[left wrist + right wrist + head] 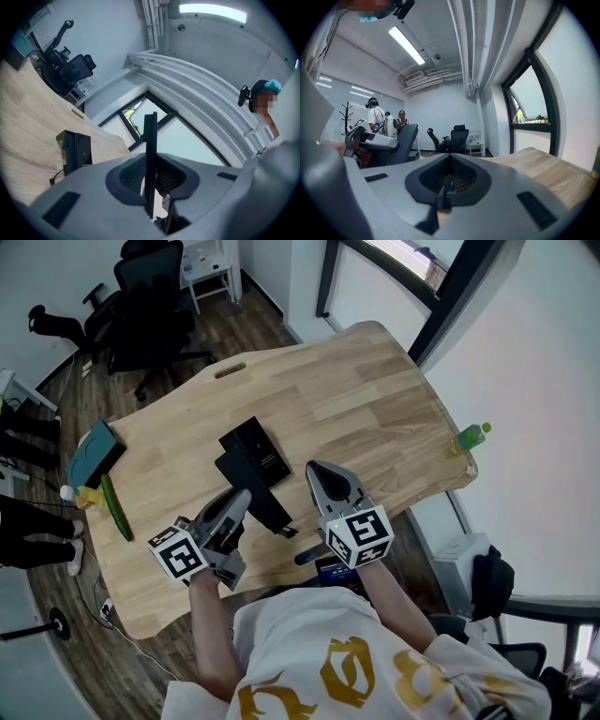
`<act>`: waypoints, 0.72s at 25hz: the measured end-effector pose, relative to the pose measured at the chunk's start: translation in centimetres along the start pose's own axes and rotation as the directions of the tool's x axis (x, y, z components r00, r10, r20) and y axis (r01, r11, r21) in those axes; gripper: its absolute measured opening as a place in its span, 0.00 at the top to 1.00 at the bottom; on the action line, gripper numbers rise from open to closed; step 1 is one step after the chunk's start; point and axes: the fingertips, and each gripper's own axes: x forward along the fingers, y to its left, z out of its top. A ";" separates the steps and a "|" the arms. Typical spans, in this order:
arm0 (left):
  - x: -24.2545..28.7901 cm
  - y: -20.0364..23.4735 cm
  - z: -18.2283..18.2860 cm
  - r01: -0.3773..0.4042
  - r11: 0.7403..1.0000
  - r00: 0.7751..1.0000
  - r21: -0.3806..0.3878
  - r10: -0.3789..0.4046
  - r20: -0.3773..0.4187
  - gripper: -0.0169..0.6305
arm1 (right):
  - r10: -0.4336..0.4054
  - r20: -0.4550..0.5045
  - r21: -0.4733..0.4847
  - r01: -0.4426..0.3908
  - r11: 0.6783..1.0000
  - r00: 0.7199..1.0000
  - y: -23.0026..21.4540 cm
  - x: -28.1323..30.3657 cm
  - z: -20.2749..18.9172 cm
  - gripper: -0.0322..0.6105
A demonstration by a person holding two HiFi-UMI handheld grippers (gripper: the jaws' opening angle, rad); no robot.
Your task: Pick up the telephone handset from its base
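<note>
The black telephone base (255, 444) lies near the middle of the wooden table (375, 381). My left gripper (242, 499) is shut on the long black handset (267, 507), which sits just in front of the base. In the left gripper view the handset (150, 140) stands edge-on between the jaws, with the base (75, 151) off to the left. My right gripper (319, 470) hovers to the right of the base with its jaws together and nothing in them. In the right gripper view the left gripper's handset (404, 139) shows at the left.
A green bottle (471, 437) stands at the table's right edge. A teal box (94, 454), a yellow object (86, 495) and a long green thing (117, 507) lie at the left edge. Office chairs (150, 306) stand beyond the table. People (374, 115) stand across the room.
</note>
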 end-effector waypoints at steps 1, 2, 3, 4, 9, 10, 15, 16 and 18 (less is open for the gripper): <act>0.1 0.1 0.0 0.002 1.000 1.000 -0.002 -0.002 -0.001 0.86 | -0.002 -0.004 -0.005 0.002 1.000 1.000 -0.1 0.1 -0.1 0.94; 0.1 0.3 0.1 0.003 1.000 1.000 -0.004 -0.003 -0.002 0.86 | -0.006 -0.007 -0.009 0.006 1.000 1.000 -0.2 0.2 -0.1 0.94; 0.2 0.4 0.1 0.003 1.000 1.000 -0.006 -0.003 -0.005 0.86 | -0.009 -0.011 -0.011 0.009 1.000 1.000 -0.3 0.2 -0.2 0.94; 0.3 0.4 0.1 0.001 1.000 1.000 -0.006 -0.001 -0.008 0.86 | -0.012 -0.014 -0.011 0.012 1.000 1.000 -0.5 0.2 -0.3 0.94; 0.8 0.7 0.1 -0.003 1.000 1.000 -0.003 0.003 -0.020 0.86 | -0.030 -0.019 0.000 0.030 1.000 0.999 -1.3 0.4 -0.7 0.94; 0.7 0.8 0.0 -0.005 1.000 1.000 -0.003 0.005 -0.022 0.86 | -0.030 -0.020 0.000 0.030 1.000 0.999 -1.3 0.5 -0.8 0.94; 1.1 1.4 -0.1 -0.006 1.000 1.000 -0.011 0.006 -0.030 0.86 | -0.024 -0.028 -0.007 0.024 1.000 0.999 -1.1 1.1 -0.9 0.94; 1.2 1.4 -0.2 -0.006 1.000 0.999 -0.013 0.006 -0.034 0.86 | -0.023 -0.029 -0.006 0.023 1.000 0.999 -1.1 1.2 -1.0 0.94; 1.3 1.6 -0.2 -0.009 1.000 0.999 -0.015 0.008 -0.037 0.86 | -0.018 -0.030 -0.002 0.018 1.000 0.999 -1.1 1.4 -1.1 0.94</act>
